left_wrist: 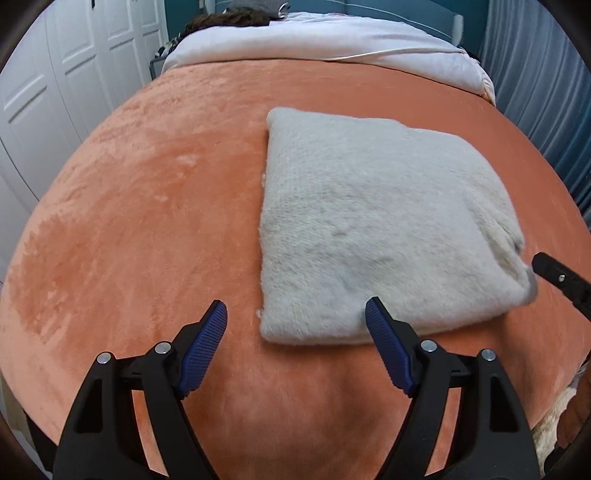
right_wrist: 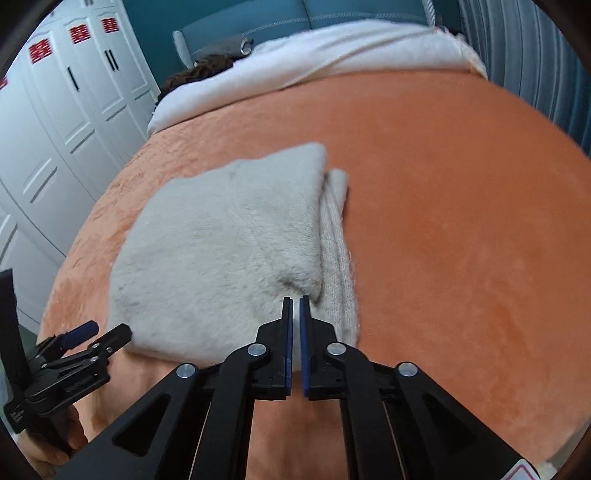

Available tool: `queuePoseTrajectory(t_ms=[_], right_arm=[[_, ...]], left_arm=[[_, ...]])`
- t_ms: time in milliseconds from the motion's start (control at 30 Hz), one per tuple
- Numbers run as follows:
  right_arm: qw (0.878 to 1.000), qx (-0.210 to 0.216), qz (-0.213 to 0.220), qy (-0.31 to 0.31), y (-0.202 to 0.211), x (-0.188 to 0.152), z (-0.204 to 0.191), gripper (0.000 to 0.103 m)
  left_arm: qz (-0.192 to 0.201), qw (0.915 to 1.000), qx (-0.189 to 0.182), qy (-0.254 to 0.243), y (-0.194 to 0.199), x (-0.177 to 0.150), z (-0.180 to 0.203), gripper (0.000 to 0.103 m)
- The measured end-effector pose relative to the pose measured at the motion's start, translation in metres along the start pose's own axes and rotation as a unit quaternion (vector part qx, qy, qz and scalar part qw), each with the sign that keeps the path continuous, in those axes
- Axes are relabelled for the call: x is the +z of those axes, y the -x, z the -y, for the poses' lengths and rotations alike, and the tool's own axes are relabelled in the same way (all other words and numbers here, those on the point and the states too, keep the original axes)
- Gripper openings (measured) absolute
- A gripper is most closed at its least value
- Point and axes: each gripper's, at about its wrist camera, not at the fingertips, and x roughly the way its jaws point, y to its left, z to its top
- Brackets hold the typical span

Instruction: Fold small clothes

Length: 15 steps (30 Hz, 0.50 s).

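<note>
A fluffy white garment (left_wrist: 373,225) lies folded into a thick square on the orange blanket (left_wrist: 147,206). It also shows in the right wrist view (right_wrist: 221,254), with a knitted lower layer sticking out along its right edge. My left gripper (left_wrist: 295,314) is open and empty, hovering at the garment's near left corner. My right gripper (right_wrist: 296,301) is shut, its tips at the garment's near right corner; whether fabric is pinched I cannot tell. One right finger (left_wrist: 554,271) shows at that corner in the left wrist view.
A white duvet (left_wrist: 314,40) and dark clothes (left_wrist: 229,20) lie at the far end of the bed. White wardrobe doors (right_wrist: 55,122) stand on the left. Grey curtains (left_wrist: 546,92) hang on the right. The left gripper (right_wrist: 88,336) shows in the right wrist view.
</note>
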Motion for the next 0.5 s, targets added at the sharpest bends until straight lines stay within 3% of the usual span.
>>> queuePoseTrajectory(t_ms=[100,167,267,333,400,500], right_arm=[[0.999,-0.031,0.011,0.021,0.017,-0.023,-0.008,0.008],[0.999,-0.045,0.015,0.016,0.023,-0.045,-0.005,0.012],[0.998,-0.068,0.012,-0.003,0.022,-0.073,0.004,0.031],[0.997,-0.07,0.026,-0.017,0.017,-0.083,0.005,0.036],[0.996,-0.077,0.042,-0.015,0.011,-0.088,0.002,0.048],[0.996,-0.077,0.047,-0.009,0.003,-0.098,-0.002,0.051]], left_arm=[[0.011,0.9998,0.006,-0.015,0.015,-0.011,0.014,0.089],[0.02,0.9996,0.008,-0.018,0.022,-0.022,0.021,0.09],[0.013,0.9997,0.013,-0.016,0.021,-0.038,0.027,0.09],[0.01,0.9997,0.019,-0.01,0.018,-0.048,0.029,0.09],[0.009,0.9999,0.014,-0.002,0.015,-0.058,0.029,0.09],[0.011,0.9998,0.012,0.009,0.008,-0.071,0.029,0.09]])
